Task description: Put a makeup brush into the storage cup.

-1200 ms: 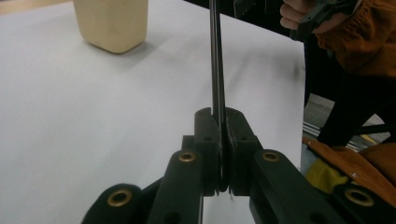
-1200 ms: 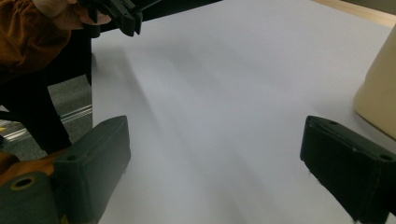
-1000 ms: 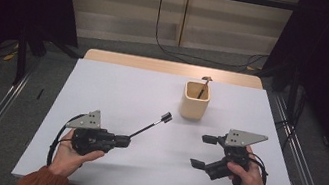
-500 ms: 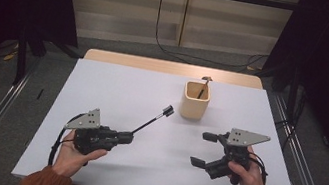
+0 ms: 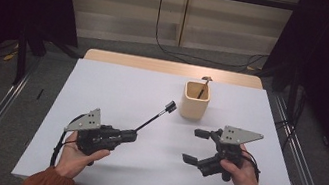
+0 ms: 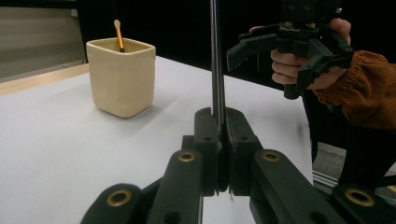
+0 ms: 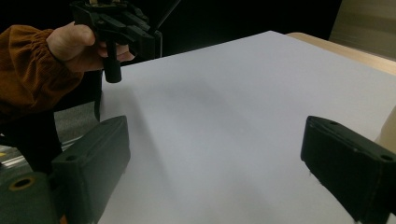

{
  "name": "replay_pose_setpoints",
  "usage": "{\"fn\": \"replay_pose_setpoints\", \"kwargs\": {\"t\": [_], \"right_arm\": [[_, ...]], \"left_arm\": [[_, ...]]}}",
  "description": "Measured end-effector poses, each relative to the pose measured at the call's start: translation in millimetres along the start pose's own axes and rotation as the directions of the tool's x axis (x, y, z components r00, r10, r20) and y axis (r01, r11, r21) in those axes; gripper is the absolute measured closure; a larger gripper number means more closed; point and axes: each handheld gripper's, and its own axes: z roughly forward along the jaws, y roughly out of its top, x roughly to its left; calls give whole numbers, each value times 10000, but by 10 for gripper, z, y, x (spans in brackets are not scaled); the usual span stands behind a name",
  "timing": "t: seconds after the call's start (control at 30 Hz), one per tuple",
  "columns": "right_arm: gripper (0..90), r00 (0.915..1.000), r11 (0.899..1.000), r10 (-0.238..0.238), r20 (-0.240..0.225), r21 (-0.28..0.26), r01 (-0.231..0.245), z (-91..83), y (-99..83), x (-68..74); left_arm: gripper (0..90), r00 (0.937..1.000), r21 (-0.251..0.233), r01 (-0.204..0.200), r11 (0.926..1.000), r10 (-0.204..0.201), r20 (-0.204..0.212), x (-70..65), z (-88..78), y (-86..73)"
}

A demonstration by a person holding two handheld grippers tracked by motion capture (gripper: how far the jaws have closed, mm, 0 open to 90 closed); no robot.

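Observation:
My left gripper (image 5: 132,135) is shut on the handle end of a thin black stick tool (image 5: 156,116), whose small black head points up-right toward a cream cup (image 5: 194,102). A brush with a gold handle (image 5: 203,86) stands in that cup. In the left gripper view the jaws (image 6: 221,116) pinch the stick (image 6: 215,56), with the cup (image 6: 121,77) ahead on the left. My right gripper (image 5: 195,147) is held open to the right of the tool, apart from the cup. Its jaws have just closed slightly, with nothing between them (image 7: 215,140).
A white sheet (image 5: 122,90) covers the table, with a bare wooden strip (image 5: 171,67) along the far edge. Metal rails (image 5: 295,145) run along both sides of the table, and cables lie on the floor behind it.
The stick's head has swung a little farther from me, toward the cup. Both hands stay almost where they were.

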Motion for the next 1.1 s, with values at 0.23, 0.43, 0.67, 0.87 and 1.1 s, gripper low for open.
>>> {"fn": "replay_pose_setpoints", "kwargs": {"t": [0.23, 0.43, 0.67, 0.87, 1.1], "right_arm": [[96, 9991, 9997, -111, -403, -204, 103, 6, 88, -2], [75, 9980, 9990, -136, -621, -438, 109, 91, 267, 14], [88, 9983, 9991, -142, -571, -418, 118, 171, 340, 17], [209, 9974, 9979, -265, -665, -612, 224, 208, 346, 11], [218, 9975, 9951, -558, -426, -840, 521, 274, 349, 18]], "left_arm": [[854, 9996, -59, -112, 9999, 113, 247, -34, 68, 40], [853, 9993, -157, -227, 9996, 231, 302, -33, 165, 88], [854, 9987, -60, -302, 9995, 304, 405, -58, 216, 72], [854, 9979, 23, -359, 9994, 357, 535, -85, 247, 37], [854, 9974, 135, -389, 9992, 380, 614, -101, 269, 7]]}}
